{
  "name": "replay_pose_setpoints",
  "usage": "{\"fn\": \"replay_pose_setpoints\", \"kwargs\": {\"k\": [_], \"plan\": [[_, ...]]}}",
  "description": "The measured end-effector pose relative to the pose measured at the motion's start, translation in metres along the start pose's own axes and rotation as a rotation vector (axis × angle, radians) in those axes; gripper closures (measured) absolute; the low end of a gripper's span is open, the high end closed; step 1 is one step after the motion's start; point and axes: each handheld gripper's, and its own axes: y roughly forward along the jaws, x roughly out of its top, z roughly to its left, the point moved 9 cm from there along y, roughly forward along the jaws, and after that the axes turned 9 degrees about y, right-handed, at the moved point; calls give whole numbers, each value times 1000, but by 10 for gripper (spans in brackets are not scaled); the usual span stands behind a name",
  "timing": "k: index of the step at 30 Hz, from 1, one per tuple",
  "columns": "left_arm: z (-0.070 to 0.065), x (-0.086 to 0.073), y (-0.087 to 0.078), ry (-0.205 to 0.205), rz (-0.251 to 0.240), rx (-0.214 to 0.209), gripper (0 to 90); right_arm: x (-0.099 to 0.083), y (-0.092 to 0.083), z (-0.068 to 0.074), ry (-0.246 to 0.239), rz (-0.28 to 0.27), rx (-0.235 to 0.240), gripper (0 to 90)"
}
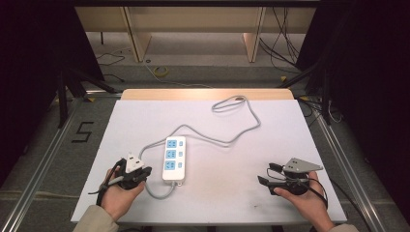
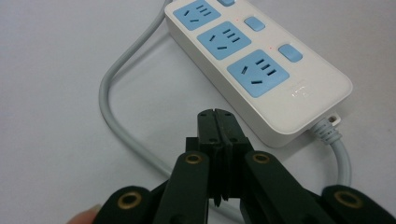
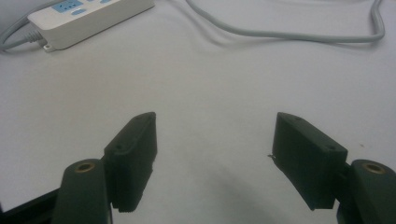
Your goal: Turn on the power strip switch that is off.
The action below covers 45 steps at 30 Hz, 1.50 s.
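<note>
A: Two grippers low on the white table (image 1: 212,121), one at each near corner. Left gripper (image 1: 141,170) sits in the person's left hand (image 1: 118,193), just beside the power strip (image 1: 174,158).

B: Jaws?

A: Left pair pressed together, nothing between them; the left gripper view has them meeting in front of the strip's near end. Right gripper (image 1: 266,175) has its jaws well apart, over bare table, nothing between them.

B: Where does the strip lie?

A: Left of centre, long axis running away from the person. Three blue sockets (image 2: 257,72) face up, each with a small blue switch (image 2: 289,52) beside it.

B: What's around it?

A: Grey cable (image 1: 227,140) leaves the strip's near end, curls back past its left side, then snakes across the table to a loop at the far edge. White plug (image 1: 132,161) rests at the left gripper, touching it or just over it; I cannot tell which.

B: Anything in the way?

A: The cable's near bend (image 2: 109,102) lies on the table beside the closed left jaws. Between the right gripper and the strip the table is plain white, some faint smudges.

B: Beyond the table?

A: Grey floor, a "5" (image 1: 83,131) marked at left, loose wires and wooden panels (image 1: 193,21) farther back.
</note>
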Motion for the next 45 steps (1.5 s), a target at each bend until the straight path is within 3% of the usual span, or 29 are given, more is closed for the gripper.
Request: {"fn": "replay_pose_setpoints", "kwargs": {"k": [20, 45], "plan": [[-13, 11, 1, -40, 7, -58, 896, -1, 3, 1, -6, 11, 1, 317], [-20, 35, 8, -37, 26, -61, 897, -2, 4, 1, -7, 12, -3, 318]]}}
